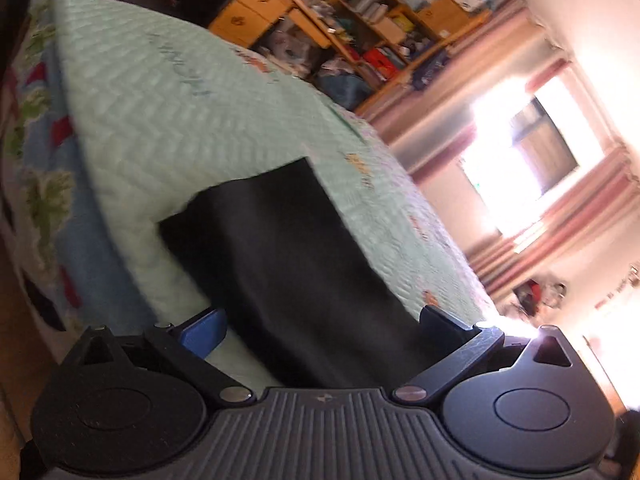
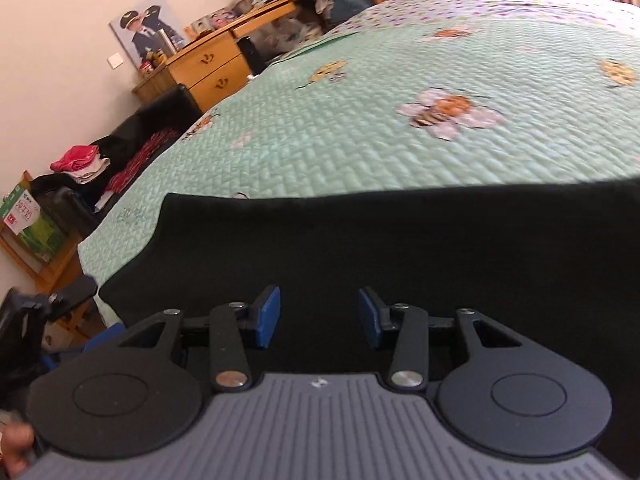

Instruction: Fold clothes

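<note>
A black garment (image 1: 288,264) lies flat on the mint-green quilted bedspread (image 1: 168,112). In the left wrist view it runs from between my fingers out over the bed. My left gripper (image 1: 320,328) is open, with its blue pads (image 1: 202,334) wide apart on either side of the cloth. In the right wrist view the same black garment (image 2: 400,240) spreads across the near bed edge. My right gripper (image 2: 319,316) is open over it, blue pads (image 2: 267,316) apart, nothing held. The left gripper (image 2: 44,308) shows at the left edge there.
A wooden desk with drawers (image 2: 208,68) and cluttered shelves (image 1: 400,12) stand beyond the bed. A dark chair with piled clothes (image 2: 100,160) sits beside the bed. A bright window with striped curtains (image 1: 540,160) is to the right.
</note>
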A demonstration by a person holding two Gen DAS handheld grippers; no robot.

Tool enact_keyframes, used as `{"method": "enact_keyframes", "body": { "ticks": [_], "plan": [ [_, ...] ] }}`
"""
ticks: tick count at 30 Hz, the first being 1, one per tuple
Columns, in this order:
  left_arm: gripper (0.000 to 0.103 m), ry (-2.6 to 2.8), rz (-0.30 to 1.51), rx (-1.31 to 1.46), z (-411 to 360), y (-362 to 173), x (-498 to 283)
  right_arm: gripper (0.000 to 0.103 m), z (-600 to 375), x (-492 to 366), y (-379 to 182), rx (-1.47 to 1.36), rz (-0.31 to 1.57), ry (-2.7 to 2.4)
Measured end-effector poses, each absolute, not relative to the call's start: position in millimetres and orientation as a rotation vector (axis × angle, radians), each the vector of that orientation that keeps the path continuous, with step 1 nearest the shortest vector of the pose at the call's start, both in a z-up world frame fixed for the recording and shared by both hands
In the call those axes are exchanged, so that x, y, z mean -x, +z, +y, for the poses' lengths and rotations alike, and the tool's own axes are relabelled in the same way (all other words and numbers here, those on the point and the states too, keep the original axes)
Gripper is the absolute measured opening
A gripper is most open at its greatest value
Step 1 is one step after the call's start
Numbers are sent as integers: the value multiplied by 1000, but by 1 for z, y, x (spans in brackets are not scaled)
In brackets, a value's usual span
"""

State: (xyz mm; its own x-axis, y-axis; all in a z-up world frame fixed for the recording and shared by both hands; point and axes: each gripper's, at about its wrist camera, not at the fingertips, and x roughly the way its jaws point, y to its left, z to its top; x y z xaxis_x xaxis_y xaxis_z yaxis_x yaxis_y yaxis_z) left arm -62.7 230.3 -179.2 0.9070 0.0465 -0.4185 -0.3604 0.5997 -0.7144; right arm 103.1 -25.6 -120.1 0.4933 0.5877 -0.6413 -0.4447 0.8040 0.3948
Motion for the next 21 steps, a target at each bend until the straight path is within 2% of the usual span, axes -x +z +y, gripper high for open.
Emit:
{"method": "enact_keyframes", "body": {
  "ticks": [9,21],
  "plan": [
    [102,302,371,1007,251,-196,58,47,-45,-88,-126,-189,861,604],
    [102,262,256,1146,277,-204,42,49,-46,-85,-127,-206,864,582]
  ]
}}
